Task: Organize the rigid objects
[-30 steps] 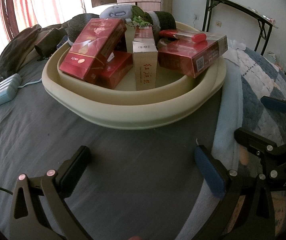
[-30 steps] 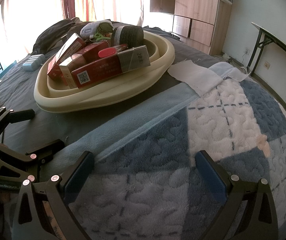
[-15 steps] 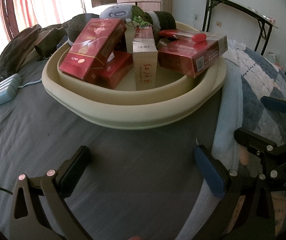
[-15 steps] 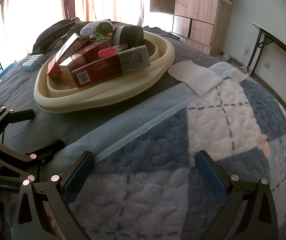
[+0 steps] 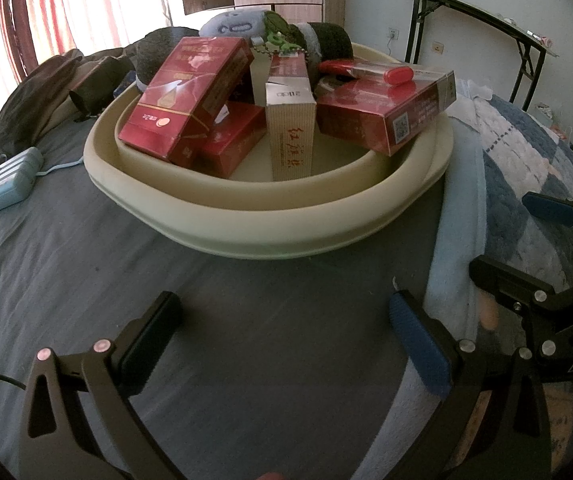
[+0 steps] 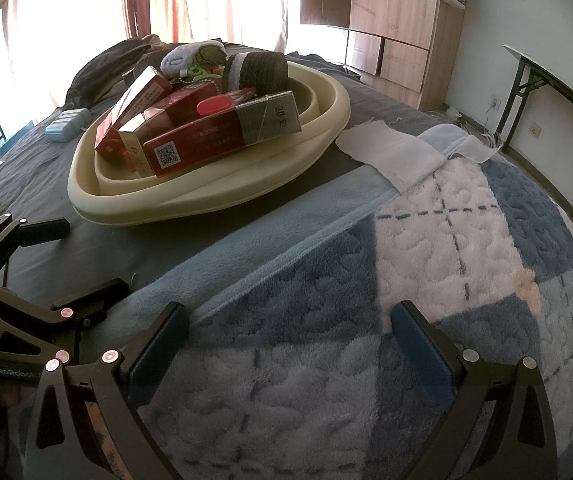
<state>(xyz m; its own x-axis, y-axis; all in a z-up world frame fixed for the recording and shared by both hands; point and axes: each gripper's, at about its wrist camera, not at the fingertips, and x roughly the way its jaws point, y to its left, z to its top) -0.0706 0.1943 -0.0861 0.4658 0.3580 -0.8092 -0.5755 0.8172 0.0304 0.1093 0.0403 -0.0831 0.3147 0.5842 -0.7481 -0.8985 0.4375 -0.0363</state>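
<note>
A cream oval basin sits on the bed ahead of me. It holds several red boxes, an upright beige box, a long red carton with a red capsule-shaped item on top, a dark rolled cloth and a plush toy. The basin also shows in the right wrist view. My left gripper is open and empty above the grey sheet, short of the basin. My right gripper is open and empty over the blue blanket.
A pale blue power strip lies left of the basin. A blue-and-white checked blanket covers the bed's right part, with a white cloth beyond. Dark clothes pile behind. A folding table stands by the wall.
</note>
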